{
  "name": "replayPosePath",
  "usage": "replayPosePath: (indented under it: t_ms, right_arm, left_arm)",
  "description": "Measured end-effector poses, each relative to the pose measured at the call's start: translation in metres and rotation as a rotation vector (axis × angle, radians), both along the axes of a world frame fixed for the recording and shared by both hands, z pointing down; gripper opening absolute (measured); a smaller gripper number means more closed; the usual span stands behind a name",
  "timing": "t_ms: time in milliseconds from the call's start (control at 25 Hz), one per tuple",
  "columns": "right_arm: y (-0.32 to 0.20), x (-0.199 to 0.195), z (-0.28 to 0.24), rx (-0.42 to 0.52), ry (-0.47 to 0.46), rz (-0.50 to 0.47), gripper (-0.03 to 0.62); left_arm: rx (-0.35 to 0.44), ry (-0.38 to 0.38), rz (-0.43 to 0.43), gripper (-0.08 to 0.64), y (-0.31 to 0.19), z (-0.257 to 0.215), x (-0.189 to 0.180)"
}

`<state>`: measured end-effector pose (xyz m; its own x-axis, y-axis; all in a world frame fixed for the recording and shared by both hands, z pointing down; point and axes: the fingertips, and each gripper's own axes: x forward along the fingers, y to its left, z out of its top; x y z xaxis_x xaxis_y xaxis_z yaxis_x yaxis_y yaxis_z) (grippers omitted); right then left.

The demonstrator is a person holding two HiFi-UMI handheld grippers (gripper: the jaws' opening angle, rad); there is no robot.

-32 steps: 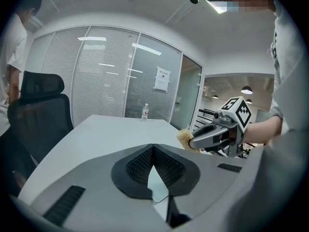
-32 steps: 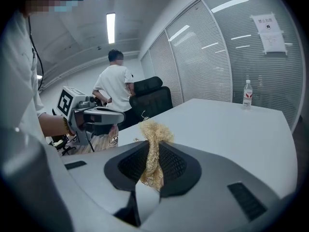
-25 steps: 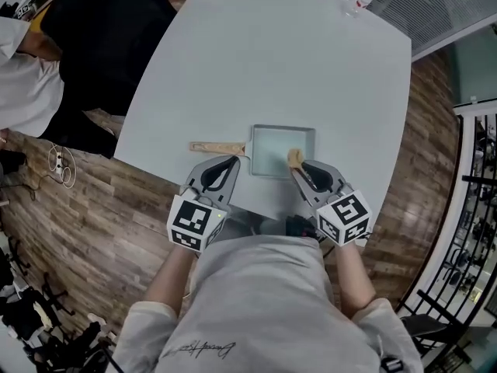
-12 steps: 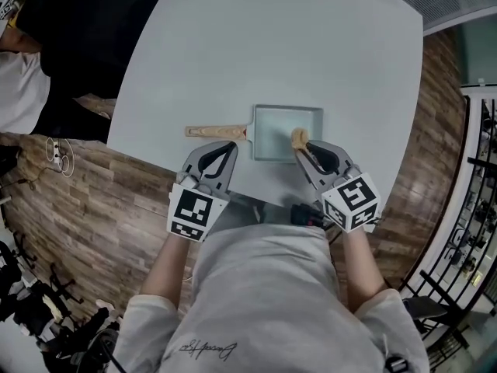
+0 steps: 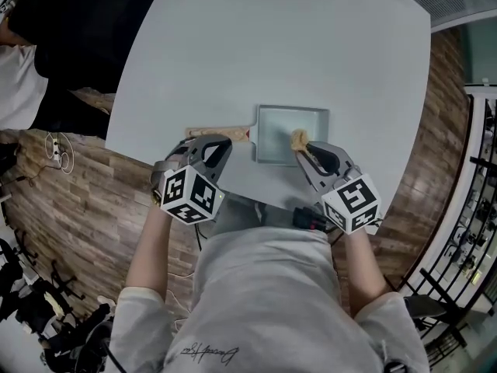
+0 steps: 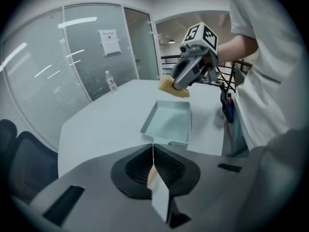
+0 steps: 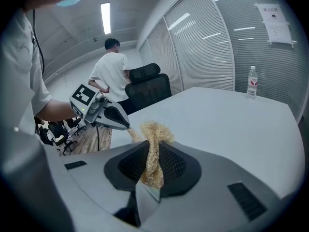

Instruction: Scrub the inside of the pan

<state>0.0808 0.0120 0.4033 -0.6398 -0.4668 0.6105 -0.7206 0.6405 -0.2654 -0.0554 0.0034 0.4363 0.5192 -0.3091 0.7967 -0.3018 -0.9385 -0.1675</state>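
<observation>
Big pale grey table [image 5: 256, 45] with rounded corners. Rectangular pale blue-grey metal pan [image 5: 289, 123] sits on it near the person's edge, its light wooden handle [image 5: 199, 133] pointing left. Left gripper [image 5: 224, 141]: jaws clenched together, nothing gripped, tips over the handle. Right gripper [image 5: 304, 148]: clamped on a tan fibrous scrubber wad [image 5: 297, 137], over the pan's right side.

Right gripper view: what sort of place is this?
Most likely an office meeting room. It has a large pale table, glass partition walls lined with blinds, and black office chairs at the table's far edge.
</observation>
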Motion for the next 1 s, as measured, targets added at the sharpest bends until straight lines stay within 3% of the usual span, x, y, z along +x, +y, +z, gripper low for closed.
replayPosePath:
  t_ms: [120, 440, 1000]
  right_arm:
    - [0.002, 0.000, 0.002, -0.005, 0.001, -0.006, 0.075]
    - [0.006, -0.006, 0.014, -0.022, 0.039, -0.035, 0.076]
    - [-0.012, -0.023, 0.034, -0.005, 0.213, -0.197, 0.077]
  left_arm:
    - [-0.030, -0.049, 0.084, 0.021, -0.002, 0.012, -0.002]
    - [-0.120, -0.171, 0.247, 0.156, -0.001, 0.051, -0.012]
    - [-0.184, -0.275, 0.368, 0.152, 0.000, 0.082, -0.009]
